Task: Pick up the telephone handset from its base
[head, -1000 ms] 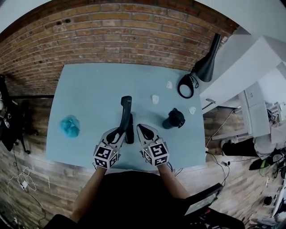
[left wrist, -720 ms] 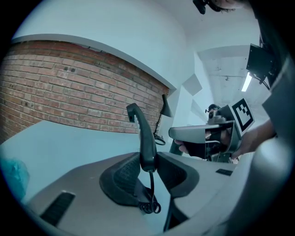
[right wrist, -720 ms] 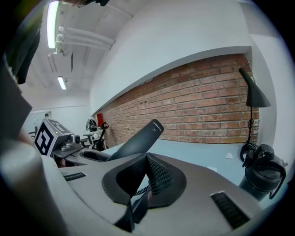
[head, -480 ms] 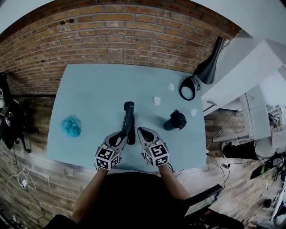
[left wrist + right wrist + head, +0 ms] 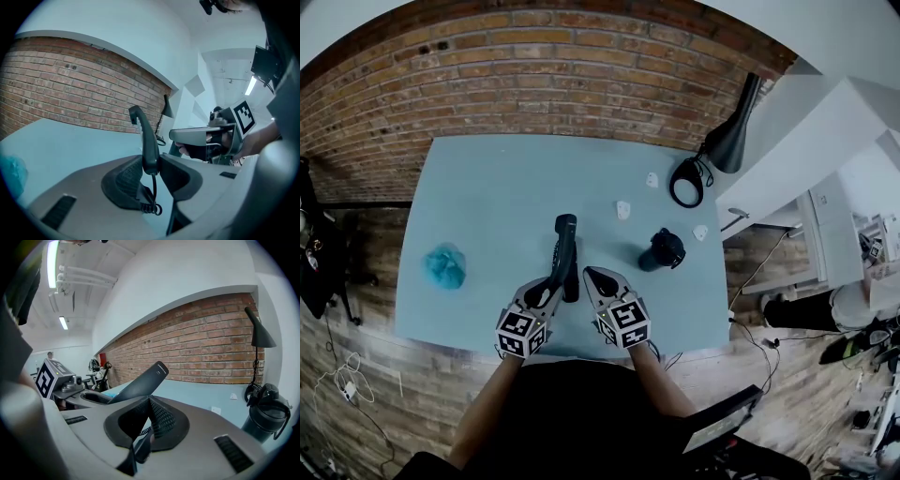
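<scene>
My left gripper (image 5: 551, 281) is shut on the lower end of the black telephone handset (image 5: 563, 246). The handset slants up and away from me over the blue table (image 5: 487, 187). In the left gripper view the handset (image 5: 146, 136) stands between the pads, and its coiled cord (image 5: 151, 206) hangs below the jaws. The slim black base (image 5: 573, 286) lies on the table just right of the handset, partly hidden by it. My right gripper (image 5: 589, 274) is shut with nothing in it, close beside the base. In the right gripper view the handset (image 5: 140, 380) rises past its closed jaws.
A teal fuzzy lump (image 5: 445, 265) lies at the table's left. A black lidded mug (image 5: 662, 249) stands to the right. A black lamp (image 5: 731, 131) with a coiled cable (image 5: 687, 180) occupies the far right corner. Small white pieces (image 5: 622, 209) are scattered nearby. A brick wall runs behind.
The handset's far end has come slightly nearer to me while the left gripper keeps its hold. The right gripper has stayed where it was.
</scene>
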